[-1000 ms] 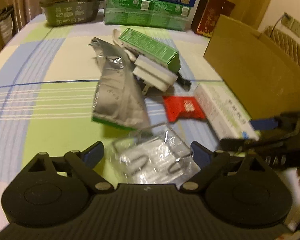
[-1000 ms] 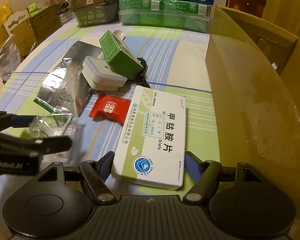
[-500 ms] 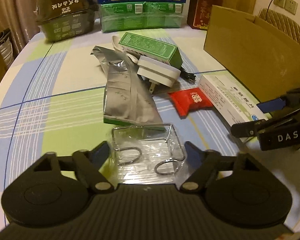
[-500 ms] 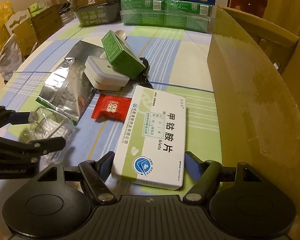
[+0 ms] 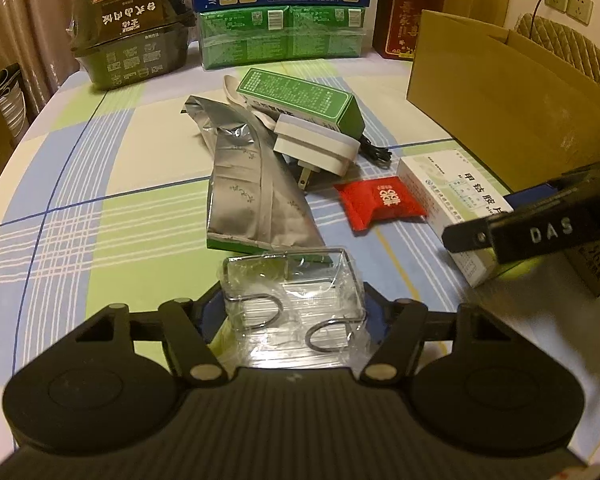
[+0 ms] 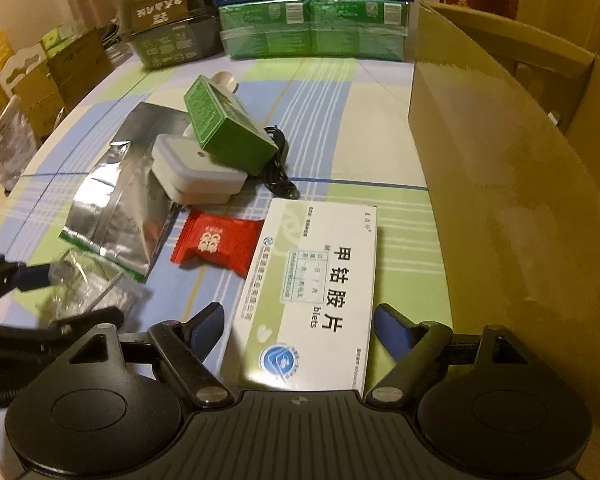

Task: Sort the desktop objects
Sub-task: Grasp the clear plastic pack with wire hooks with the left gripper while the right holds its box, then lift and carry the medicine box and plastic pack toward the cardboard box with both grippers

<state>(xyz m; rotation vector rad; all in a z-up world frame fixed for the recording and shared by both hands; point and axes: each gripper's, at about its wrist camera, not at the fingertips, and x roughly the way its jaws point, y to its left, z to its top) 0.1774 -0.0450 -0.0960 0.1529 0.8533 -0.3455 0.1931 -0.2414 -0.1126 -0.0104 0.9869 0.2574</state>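
Observation:
A clear plastic box (image 5: 290, 280) wrapped in film, with two wire rings inside, lies at the near edge of the table. My left gripper (image 5: 292, 300) has a blue pad against each of its sides, and the jaws are closing. The same gripper (image 6: 60, 296) and the box (image 6: 88, 280) show at the left of the right wrist view. A white medicine box (image 6: 316, 280) lies lengthwise between the fingers of my right gripper (image 6: 300, 320). There is a gap on both sides, and the jaws are opening. In the left wrist view the right gripper (image 5: 512, 216) is over that white box (image 5: 456, 196).
A red candy packet (image 6: 216, 244), a silver foil pouch (image 6: 116, 208), a white plug adapter (image 6: 192, 176), a green carton (image 6: 224, 128) and a black cable (image 6: 278, 168) lie mid-table. An open cardboard box (image 6: 520, 168) stands at the right. Stacked cartons (image 6: 312, 28) line the far edge.
The left gripper's fingers have closed in from well apart until they touch the clear box. The right gripper's fingers have spread slightly around the white box. Neither hand has shifted much.

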